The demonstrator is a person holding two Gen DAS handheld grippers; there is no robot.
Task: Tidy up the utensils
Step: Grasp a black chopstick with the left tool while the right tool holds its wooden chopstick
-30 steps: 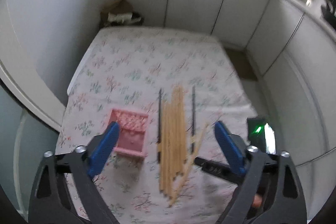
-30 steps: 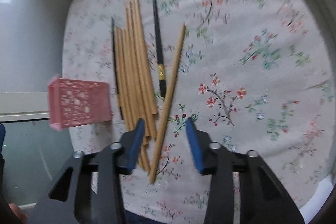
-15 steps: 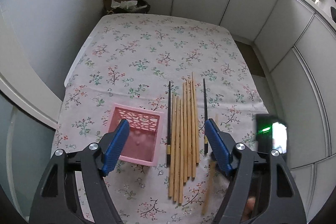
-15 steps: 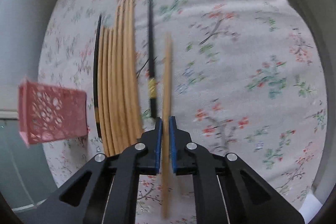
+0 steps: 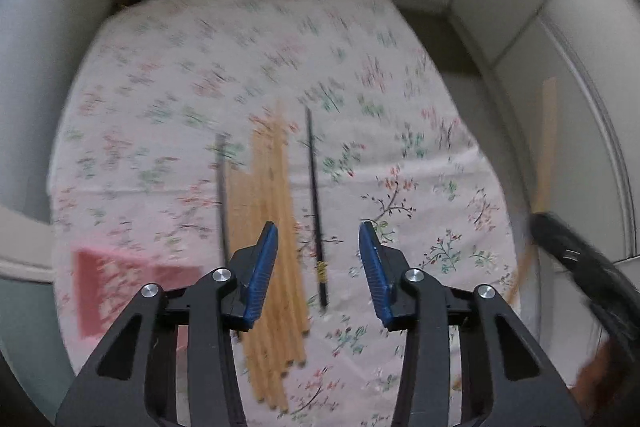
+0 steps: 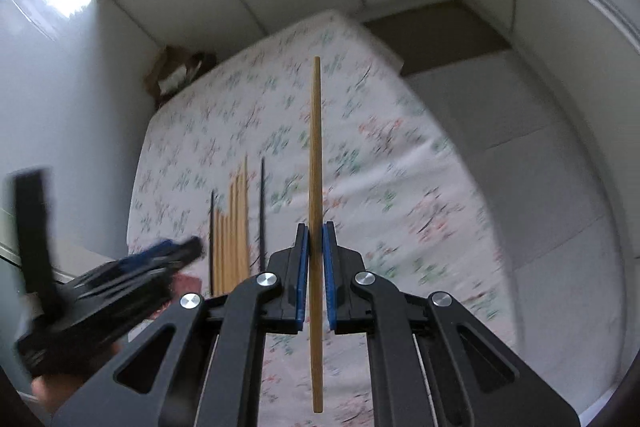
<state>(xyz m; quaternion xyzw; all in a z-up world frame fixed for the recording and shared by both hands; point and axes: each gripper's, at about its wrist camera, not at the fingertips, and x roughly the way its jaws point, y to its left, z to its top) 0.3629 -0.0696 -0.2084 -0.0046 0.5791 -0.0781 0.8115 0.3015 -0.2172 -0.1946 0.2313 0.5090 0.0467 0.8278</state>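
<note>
Carrying one wooden chopstick (image 6: pixel 316 195), pinched mid-shaft in the right gripper (image 6: pixel 315 259), clear above the floral cloth (image 6: pixel 400 163). Keeping it level toward the pink basket (image 5: pixel 120 279) at near left. Left gripper (image 5: pixel 318 247) just been closing, holding nothing, half-spread over the black chopstick (image 5: pixel 316 211).

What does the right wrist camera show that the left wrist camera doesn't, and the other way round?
Only the right wrist view shows clearly that the right gripper is clamped on one wooden chopstick, lifted clear of the tablecloth. Only the left wrist view shows the left gripper with open jaws and the pink basket plainly. Both show the chopstick bundle between two black chopsticks.
</note>
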